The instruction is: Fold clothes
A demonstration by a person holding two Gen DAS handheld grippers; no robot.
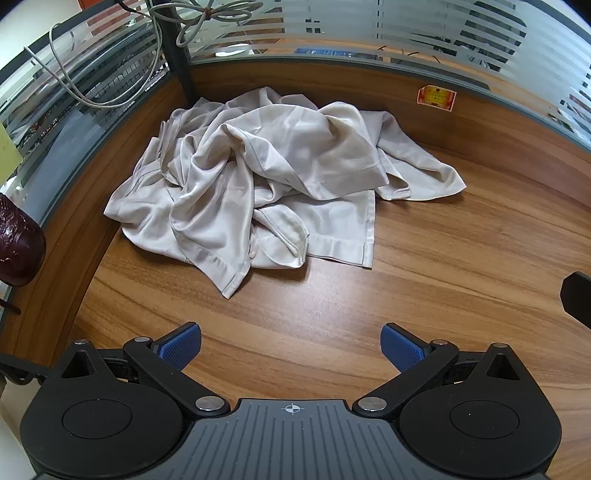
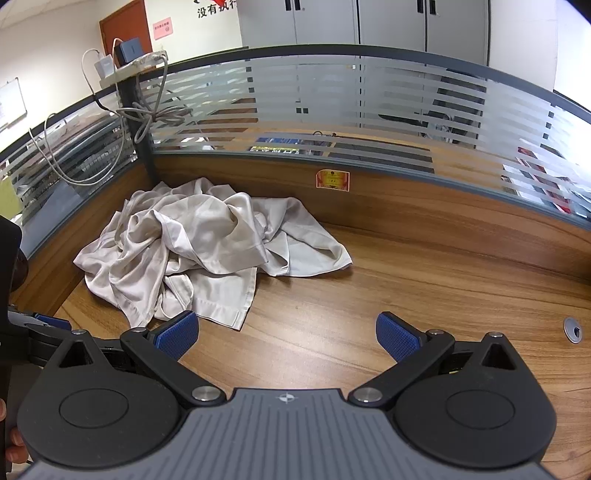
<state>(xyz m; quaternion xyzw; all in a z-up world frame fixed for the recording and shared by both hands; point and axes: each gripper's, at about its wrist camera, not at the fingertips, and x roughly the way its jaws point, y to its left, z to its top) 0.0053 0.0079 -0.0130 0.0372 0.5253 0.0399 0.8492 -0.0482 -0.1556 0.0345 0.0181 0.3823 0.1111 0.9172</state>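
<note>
Both the left gripper [image 1: 291,349] and the right gripper [image 2: 287,341] gape wide and empty; the crumpled beige shirt [image 1: 258,177], mid-frame, looks slippery, so a pinch may catch several tangled layers at once.

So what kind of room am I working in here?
Most likely an office cubicle: a wooden desk walled by striped glass partitions, grey cabinets behind, and a power strip with cables.

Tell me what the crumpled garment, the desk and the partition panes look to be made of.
Garment: thin, silky woven fabric, maybe satin or a synthetic; soft sheen, fluid folds, stitched hems. Desk: wood-grain laminate or veneer, I can't tell which; smooth, semi-matte, with printed-looking streaks. Panes: glass with frosted stripes; the room behind shows between the bands.
</note>
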